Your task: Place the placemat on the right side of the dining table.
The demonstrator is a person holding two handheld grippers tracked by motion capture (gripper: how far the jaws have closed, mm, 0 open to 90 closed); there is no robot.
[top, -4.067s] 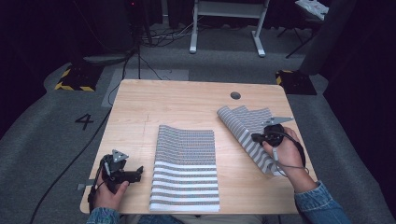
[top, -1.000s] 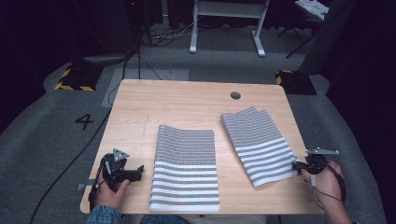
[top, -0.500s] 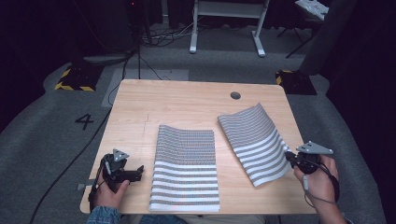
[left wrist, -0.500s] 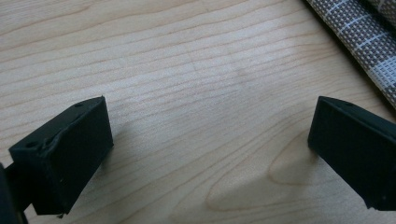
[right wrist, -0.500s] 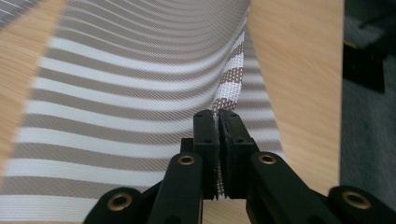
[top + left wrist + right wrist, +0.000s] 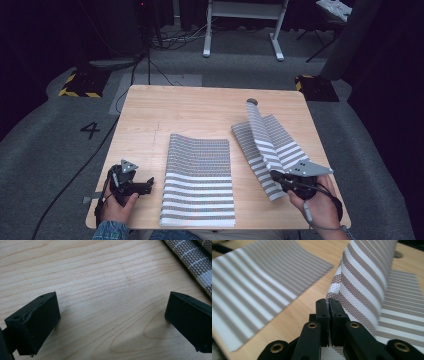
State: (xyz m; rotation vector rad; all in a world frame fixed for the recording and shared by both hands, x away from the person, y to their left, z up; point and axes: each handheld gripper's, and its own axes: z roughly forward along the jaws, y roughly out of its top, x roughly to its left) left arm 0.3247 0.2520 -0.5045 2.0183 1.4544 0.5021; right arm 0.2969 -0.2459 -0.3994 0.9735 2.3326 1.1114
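A: Where is the right mat [image 6: 267, 145]?
B: On the tabletop [image 6: 200, 110], one corner lifted, clamped in the right gripper [image 6: 278, 176].
A: The left gripper [image 6: 145, 185]?
B: Released, jaws wide over bare wood beside the middle mat [image 6: 199, 180].

Our left gripper [image 6: 142, 185] rests low near the table's near-left corner, jaws spread wide with nothing between them. Our right gripper [image 6: 275, 176] is lifted at the near-right, jaws having just pinched together on a corner of the striped mat [image 6: 267, 142].
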